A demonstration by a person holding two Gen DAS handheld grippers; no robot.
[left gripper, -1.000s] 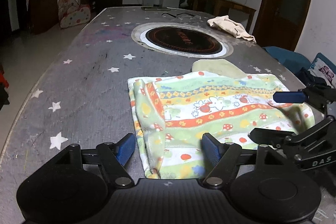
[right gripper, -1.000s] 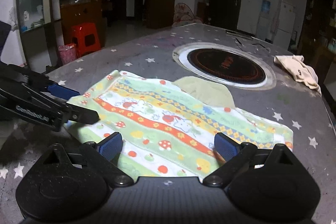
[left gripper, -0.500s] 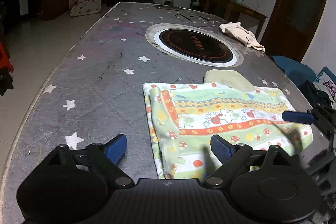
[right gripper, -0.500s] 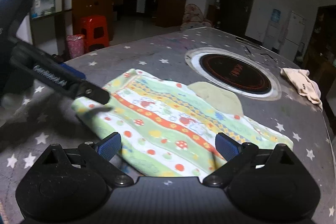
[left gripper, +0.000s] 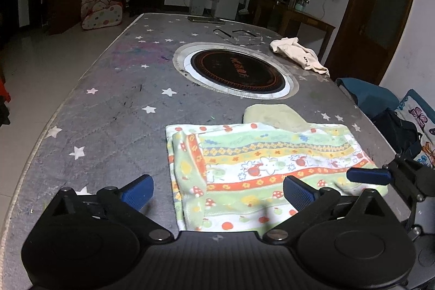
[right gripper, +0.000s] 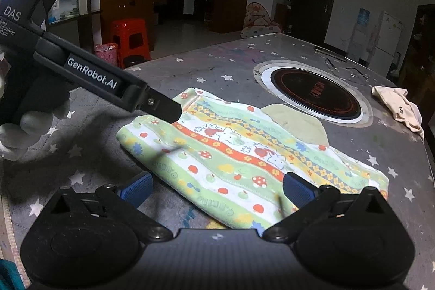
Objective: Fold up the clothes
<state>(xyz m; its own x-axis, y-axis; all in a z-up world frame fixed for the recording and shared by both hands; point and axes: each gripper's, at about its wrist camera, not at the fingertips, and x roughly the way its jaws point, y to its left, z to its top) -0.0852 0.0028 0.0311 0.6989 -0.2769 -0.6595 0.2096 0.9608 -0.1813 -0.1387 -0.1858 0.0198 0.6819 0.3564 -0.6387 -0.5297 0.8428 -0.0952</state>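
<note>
With both grippers standing clear of the fabric, the step in hand reads as a release after one fold. The left gripper point(left gripper: 218, 190) hangs over the cloth's near-left corner; its jaws are opening, spread wide, with nothing pinched between the blue pads point(left gripper: 137, 192). The printed children's garment point(left gripper: 261, 167) lies flat on the star-patterned table cover point(left gripper: 108, 105), near edge close to both grippers, a doubled layer along its left side. A plain pale-green piece point(left gripper: 274, 117) projects from under its far edge, short of the round inset cooktop point(left gripper: 236, 71). The right gripper point(right gripper: 216, 190) hovers over the near-right edge, jaws also opening, wide and empty. The next move probably calls for a fresh grasp on one short edge and a carry across to halve the garment again. A crumpled cream garment point(right gripper: 399, 106) waits at far right.
</note>
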